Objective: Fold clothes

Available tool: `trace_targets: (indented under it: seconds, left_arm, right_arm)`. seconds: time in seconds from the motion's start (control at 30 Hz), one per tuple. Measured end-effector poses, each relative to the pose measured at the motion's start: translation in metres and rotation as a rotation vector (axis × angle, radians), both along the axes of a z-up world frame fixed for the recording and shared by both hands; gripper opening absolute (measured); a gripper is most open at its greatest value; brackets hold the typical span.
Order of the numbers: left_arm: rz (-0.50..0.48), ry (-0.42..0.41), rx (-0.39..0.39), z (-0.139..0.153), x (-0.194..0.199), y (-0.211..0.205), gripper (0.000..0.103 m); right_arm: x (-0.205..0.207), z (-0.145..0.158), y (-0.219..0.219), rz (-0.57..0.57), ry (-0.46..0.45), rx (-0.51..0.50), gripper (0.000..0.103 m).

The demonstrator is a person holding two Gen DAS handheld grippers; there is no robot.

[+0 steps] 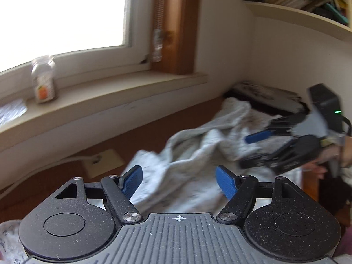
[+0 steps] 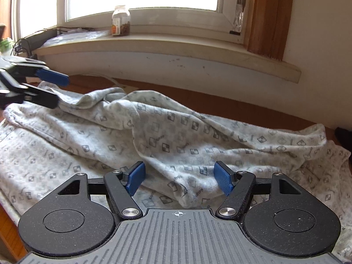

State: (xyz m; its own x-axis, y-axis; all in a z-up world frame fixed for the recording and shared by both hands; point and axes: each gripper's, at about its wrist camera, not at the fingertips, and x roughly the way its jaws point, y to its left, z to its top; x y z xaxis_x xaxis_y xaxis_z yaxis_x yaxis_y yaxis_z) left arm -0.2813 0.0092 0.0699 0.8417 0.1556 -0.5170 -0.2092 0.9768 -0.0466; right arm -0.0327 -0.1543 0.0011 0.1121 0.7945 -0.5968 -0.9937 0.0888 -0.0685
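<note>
Fabric of the soft, light grey patterned cotton garment is lying rumpled ahead of both spread-open, empty grippers, left gripper and right gripper, likely draping limply, best pinched along an edge.

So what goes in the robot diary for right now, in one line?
stage: before first fold | shirt: crumpled on table | left gripper: open, empty | right gripper: open, empty
</note>
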Motion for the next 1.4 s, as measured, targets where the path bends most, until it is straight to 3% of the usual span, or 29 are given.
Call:
trace_targets:
  seconds: [0.13,0.27,0.7,0.93,1.0,1.03,1.13,1.23,1.3,1.33,1.4]
  left_arm:
    - [-0.076,-0.002,0.014,0.010,0.011,-0.032,0.079]
    - [-0.092,0.012,0.023,0.003,0.022,-0.041,0.079]
    - [0.114,0.043,0.014,-0.021,-0.015,0.034,0.080]
    - [0.071,0.040,-0.054,-0.035,-0.017,0.053,0.082]
    - [0.060,0.044,-0.048,-0.037,-0.010,0.051,0.082]
    - [0.065,0.052,-0.038,-0.038,-0.005,0.050,0.082]
    - [0.081,0.076,-0.007,-0.040,0.009,0.046,0.082]
    - [0.102,0.061,-0.025,-0.038,0.012,0.052,0.055]
    - [0.091,0.026,-0.089,-0.034,0.005,0.059,0.014]
    - [0.103,0.021,-0.096,-0.031,0.001,0.062,0.004]
    - [0.135,0.008,-0.089,-0.024,-0.006,0.067,0.002]
  right_arm:
    - [0.004,-0.005,-0.001,-0.009,0.012,0.005,0.072]
    - [0.005,-0.005,-0.004,-0.013,0.013,0.012,0.072]
    - [-0.010,0.012,-0.001,0.063,0.026,0.110,0.068]
    - [-0.018,0.006,0.018,0.064,-0.009,0.076,0.045]
    - [-0.015,0.004,0.019,0.056,-0.010,0.074,0.031]
    - [-0.014,0.003,0.019,0.051,-0.009,0.076,0.013]
    - [-0.009,0.004,0.015,0.049,0.000,0.098,0.011]
    - [-0.005,0.008,0.007,0.039,-0.008,0.118,0.010]
    - [-0.003,0.008,0.002,0.037,-0.017,0.122,0.010]
    - [-0.003,0.008,0.000,0.039,-0.022,0.117,0.010]
    - [-0.001,0.007,-0.001,0.046,-0.025,0.113,0.010]
